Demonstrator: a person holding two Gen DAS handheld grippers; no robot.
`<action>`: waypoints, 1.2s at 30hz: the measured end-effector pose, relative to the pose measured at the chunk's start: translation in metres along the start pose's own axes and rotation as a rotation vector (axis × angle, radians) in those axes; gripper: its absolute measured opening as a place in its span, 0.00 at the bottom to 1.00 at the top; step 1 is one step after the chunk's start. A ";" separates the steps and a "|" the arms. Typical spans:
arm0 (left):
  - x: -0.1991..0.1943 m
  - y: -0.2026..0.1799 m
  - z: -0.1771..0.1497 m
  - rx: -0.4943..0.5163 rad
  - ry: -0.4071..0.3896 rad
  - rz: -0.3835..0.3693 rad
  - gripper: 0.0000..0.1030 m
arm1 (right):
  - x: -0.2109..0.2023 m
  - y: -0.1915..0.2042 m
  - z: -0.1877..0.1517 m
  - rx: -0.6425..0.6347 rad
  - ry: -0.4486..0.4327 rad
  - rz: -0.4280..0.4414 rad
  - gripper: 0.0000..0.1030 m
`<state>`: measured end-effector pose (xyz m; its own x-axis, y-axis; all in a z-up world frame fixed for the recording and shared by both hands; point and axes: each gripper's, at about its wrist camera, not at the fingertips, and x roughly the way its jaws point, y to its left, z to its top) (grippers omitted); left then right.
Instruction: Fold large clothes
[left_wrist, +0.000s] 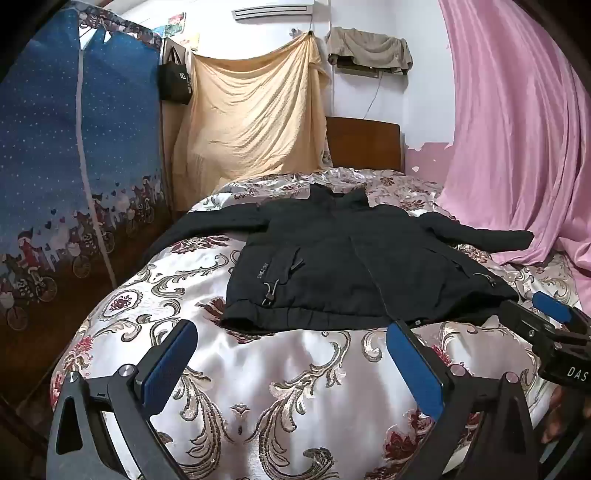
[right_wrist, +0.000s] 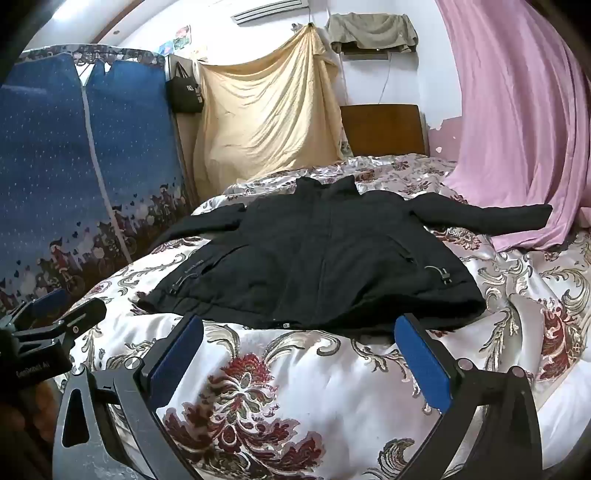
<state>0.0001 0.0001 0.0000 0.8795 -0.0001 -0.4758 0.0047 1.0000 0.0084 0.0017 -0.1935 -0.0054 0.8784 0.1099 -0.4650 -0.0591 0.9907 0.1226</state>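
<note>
A black jacket (left_wrist: 340, 258) lies flat and face up on the bed, collar far, hem near, both sleeves spread out to the sides. It also shows in the right wrist view (right_wrist: 317, 258). My left gripper (left_wrist: 291, 332) is open and empty, just short of the hem's left part. My right gripper (right_wrist: 299, 328) is open and empty, just short of the hem's right part. The right gripper shows at the right edge of the left wrist view (left_wrist: 546, 314). The left gripper shows at the left edge of the right wrist view (right_wrist: 55, 306).
The bed has a shiny floral satin cover (left_wrist: 295, 387). A blue fabric wardrobe (left_wrist: 74, 166) stands left. A pink curtain (left_wrist: 517, 129) hangs right and drapes onto the bed. A beige sheet (left_wrist: 255, 110) and a wooden headboard (left_wrist: 364, 144) are behind.
</note>
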 end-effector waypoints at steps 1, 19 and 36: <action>0.000 0.000 0.000 0.001 -0.001 0.000 1.00 | 0.000 0.000 0.000 0.000 -0.005 0.001 0.99; 0.000 0.000 0.000 0.007 -0.003 0.002 1.00 | 0.001 -0.003 -0.003 0.011 0.007 0.002 0.99; 0.000 0.000 0.000 0.011 -0.006 0.005 1.00 | 0.002 -0.002 -0.005 0.014 0.014 0.004 0.99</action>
<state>-0.0001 -0.0001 0.0000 0.8823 0.0048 -0.4708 0.0053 0.9998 0.0200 0.0008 -0.1947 -0.0112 0.8716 0.1152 -0.4765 -0.0558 0.9890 0.1369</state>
